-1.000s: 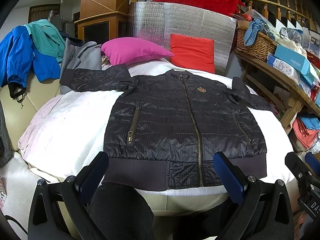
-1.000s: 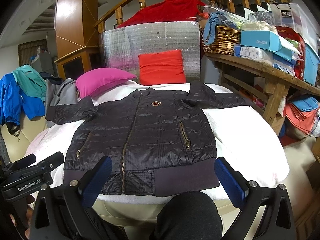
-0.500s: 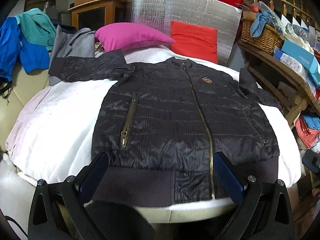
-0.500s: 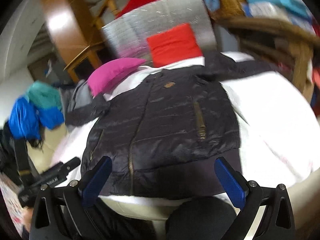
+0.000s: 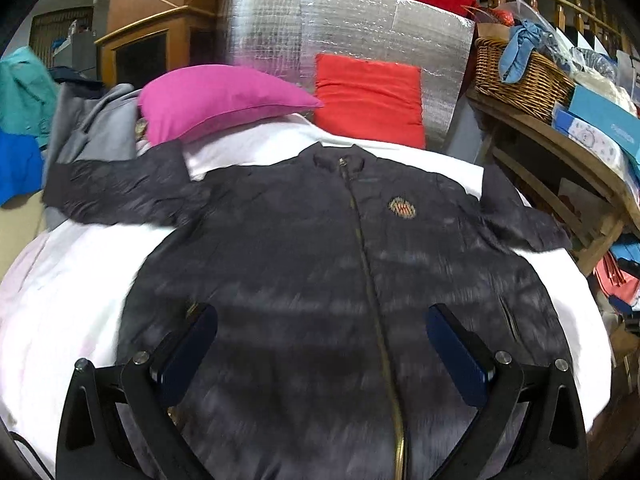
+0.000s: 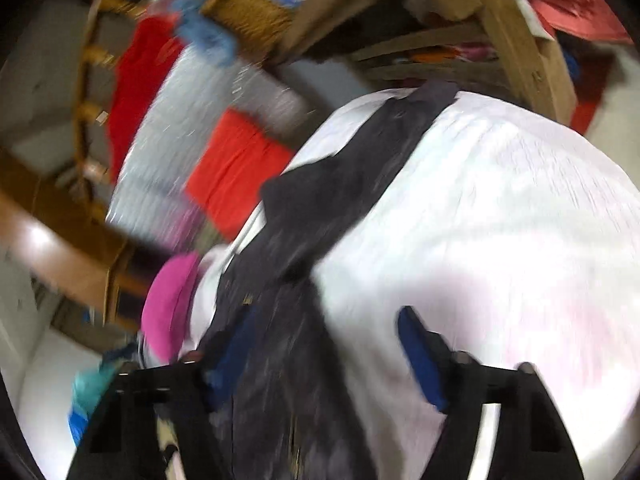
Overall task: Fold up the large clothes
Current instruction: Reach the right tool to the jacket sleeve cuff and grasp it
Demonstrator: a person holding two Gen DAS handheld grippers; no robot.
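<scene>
Black quilted zip-front jacket [image 5: 320,272] spread flat, front up, on white padded bedding [image 5: 68,292], sleeves out to both sides, collar toward magenta pillow [image 5: 216,96] and red square cushion [image 5: 368,100]. Left gripper [image 5: 320,344] over the jacket's lower front, blue-padded fingers [image 5: 188,348] spread wide, nothing between them. Right gripper [image 6: 320,356] tilted and blurred at the jacket's sleeve-side edge, jaws just narrowed yet apart, dark fabric in the gap, not visibly pinched.

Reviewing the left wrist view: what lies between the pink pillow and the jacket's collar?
In the left wrist view, only a strip of white bedding separates the pink pillow from the collar of the black jacket. Nothing else rests there.
</scene>
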